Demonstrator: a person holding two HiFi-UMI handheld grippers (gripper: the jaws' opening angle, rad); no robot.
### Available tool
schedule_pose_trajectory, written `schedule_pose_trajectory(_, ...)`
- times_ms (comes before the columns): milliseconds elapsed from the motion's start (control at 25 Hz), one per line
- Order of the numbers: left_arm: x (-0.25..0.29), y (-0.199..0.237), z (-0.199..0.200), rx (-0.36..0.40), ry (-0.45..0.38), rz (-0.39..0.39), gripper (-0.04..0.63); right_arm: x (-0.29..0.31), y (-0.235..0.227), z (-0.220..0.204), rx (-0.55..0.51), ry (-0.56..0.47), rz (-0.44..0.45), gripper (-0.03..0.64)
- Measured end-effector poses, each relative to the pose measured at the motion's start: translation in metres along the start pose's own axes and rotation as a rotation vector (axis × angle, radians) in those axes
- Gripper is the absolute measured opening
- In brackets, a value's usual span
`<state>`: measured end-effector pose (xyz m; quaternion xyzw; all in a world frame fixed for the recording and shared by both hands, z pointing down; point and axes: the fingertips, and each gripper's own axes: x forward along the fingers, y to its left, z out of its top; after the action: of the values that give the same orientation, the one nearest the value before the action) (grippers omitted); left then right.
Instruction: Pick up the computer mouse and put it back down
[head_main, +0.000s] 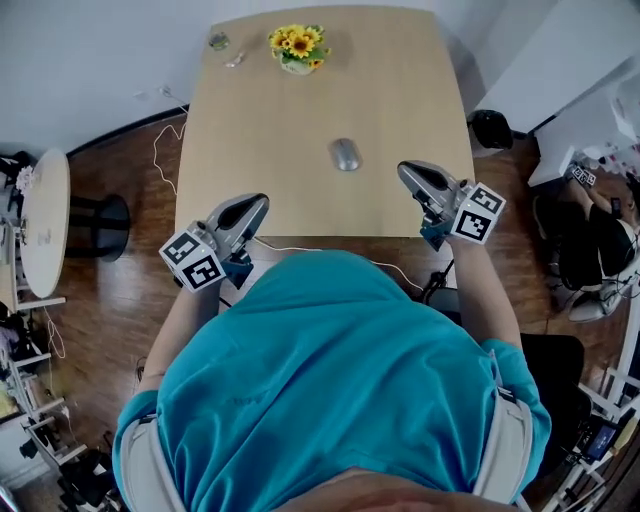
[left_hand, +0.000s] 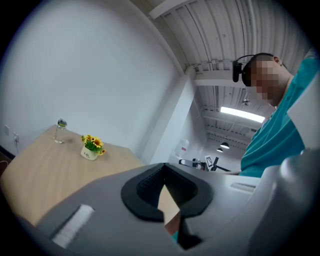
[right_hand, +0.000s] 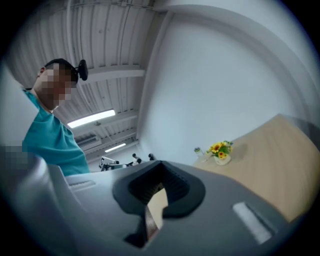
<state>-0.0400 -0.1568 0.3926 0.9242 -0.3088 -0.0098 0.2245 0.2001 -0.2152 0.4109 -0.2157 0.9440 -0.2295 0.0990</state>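
Both empty, jaws together, we hold the left hand-held gripper (head_main: 256, 205) and right hand-held gripper (head_main: 409, 172) back from the computer mouse (head_main: 345, 155) (idle, probably).

No legible text; only unreadably small print on the flower pot (left_hand: 89, 154)

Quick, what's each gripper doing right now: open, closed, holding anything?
Left gripper: closed, holding nothing.
Right gripper: closed, holding nothing; the mouse lies on the table.
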Motion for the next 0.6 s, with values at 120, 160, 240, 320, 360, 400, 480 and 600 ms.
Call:
schedule_pose_trajectory(120, -0.006, -0.017, -0.014, -0.025, 0.016, 0.027, 0.005, -0.013, 0.020, -0.005, 0.021, -0.022, 0.090, 0.000)
schedule_pose_trajectory(160, -0.013, -0.023, -0.021, -0.023, 0.021, 0.034, 0.005, -0.016, 0.027, -0.011, 0.027, -0.027, 0.108, 0.000)
schedule_pose_trajectory(240, -0.029, -0.032, -0.031, -0.006, 0.025, 0.042, 0.005, -0.018, 0.043, -0.028, 0.036, -0.035, 0.124, 0.000)
schedule_pose_trajectory(320, -0.042, -0.038, -0.033, 0.016, 0.016, 0.040, 0.005, -0.017, 0.060, -0.039, 0.044, -0.039, 0.131, 0.000)
schedule_pose_trajectory(360, -0.049, -0.038, -0.032, 0.022, 0.009, 0.035, 0.005, -0.015, 0.069, -0.042, 0.046, -0.039, 0.133, 0.000)
schedule_pose_trajectory(400, -0.056, -0.038, -0.032, 0.023, 0.001, 0.028, 0.005, -0.012, 0.079, -0.045, 0.045, -0.036, 0.133, 0.000)
schedule_pose_trajectory(480, -0.076, -0.034, -0.035, 0.019, -0.013, 0.005, 0.005, -0.005, 0.100, -0.051, 0.031, -0.028, 0.124, 0.000)
schedule_pose_trajectory(600, -0.117, -0.029, -0.048, 0.025, -0.016, -0.046, 0.005, 0.010, 0.136, -0.061, -0.009, -0.027, 0.076, 0.000)
